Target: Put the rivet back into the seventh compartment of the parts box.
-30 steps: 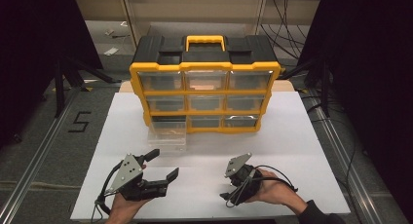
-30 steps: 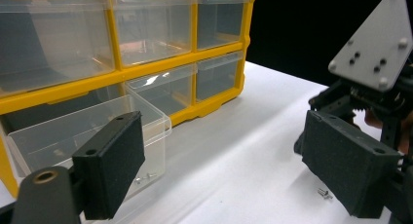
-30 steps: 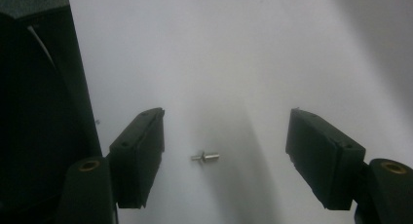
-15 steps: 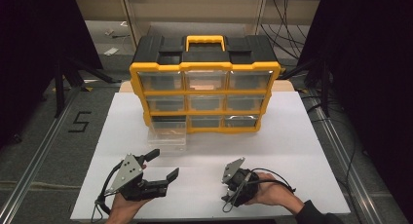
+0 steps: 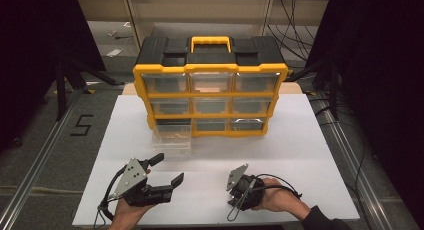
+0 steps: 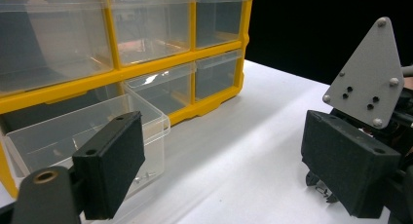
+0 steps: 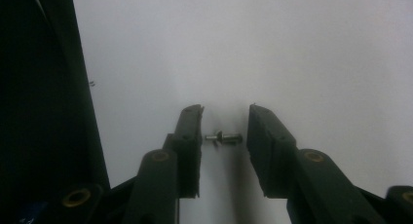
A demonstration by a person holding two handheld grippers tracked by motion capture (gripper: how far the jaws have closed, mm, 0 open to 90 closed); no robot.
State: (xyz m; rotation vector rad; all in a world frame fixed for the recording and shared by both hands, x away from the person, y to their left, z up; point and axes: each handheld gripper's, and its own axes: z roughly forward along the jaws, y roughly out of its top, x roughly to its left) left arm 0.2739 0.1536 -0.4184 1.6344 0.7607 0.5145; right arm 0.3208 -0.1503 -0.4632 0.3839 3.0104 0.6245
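On the white counter, near edge: right gripper closing on a small screw.
Jaws have just been narrowing, screw lying crosswise between them, its tip at one pad, slim gap at the other; not yet gripped, likely bound for the pulled-out clear drawer of the yellow organizer. Left gripper waits beside, jaws wide, holding nothing.

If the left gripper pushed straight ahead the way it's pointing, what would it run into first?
Probably the pulled-out clear plastic drawer at the bottom of the yellow-and-black drawer cabinet, just beyond the left gripper; depth is hard to judge.
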